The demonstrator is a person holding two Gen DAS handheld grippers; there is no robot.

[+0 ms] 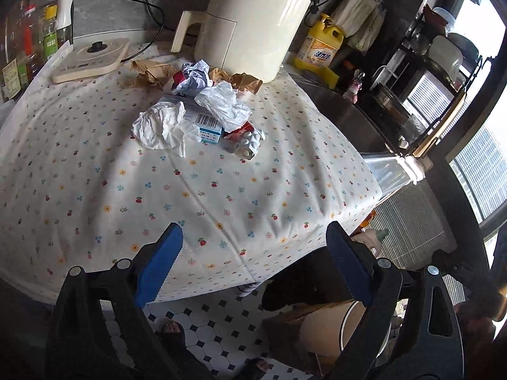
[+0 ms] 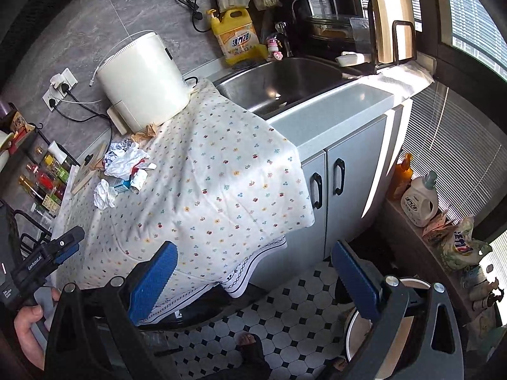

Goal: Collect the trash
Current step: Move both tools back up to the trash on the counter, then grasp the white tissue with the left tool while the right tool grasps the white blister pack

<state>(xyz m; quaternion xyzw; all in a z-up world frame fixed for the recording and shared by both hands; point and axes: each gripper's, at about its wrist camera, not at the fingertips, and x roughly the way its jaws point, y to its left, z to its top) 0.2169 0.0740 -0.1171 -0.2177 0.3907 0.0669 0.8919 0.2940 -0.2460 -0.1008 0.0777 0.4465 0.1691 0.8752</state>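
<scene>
Both my grippers are empty: the left gripper has its blue pads spread wide with only cloth showing between them, and the right gripper is spread just as wide, with nothing between its pads either. Both hang over the near edge of the counter, angled down, well apart from the trash. In the right view I also see the left tool at the lower left with a hand around its handle.

The trash pile sits toward the far side of the cloth, just in front of the white pot: crumpled tissues, a small box, a blister pack, a printed wad and brown paper touching the pot's base.

Below the counter's near right corner I see a round bin on the floor, its inside hidden.

My judgement: a good deal is left, since the whole pile is on the counter and neither tool carries anything; how much already sits in the bin I cannot tell
</scene>
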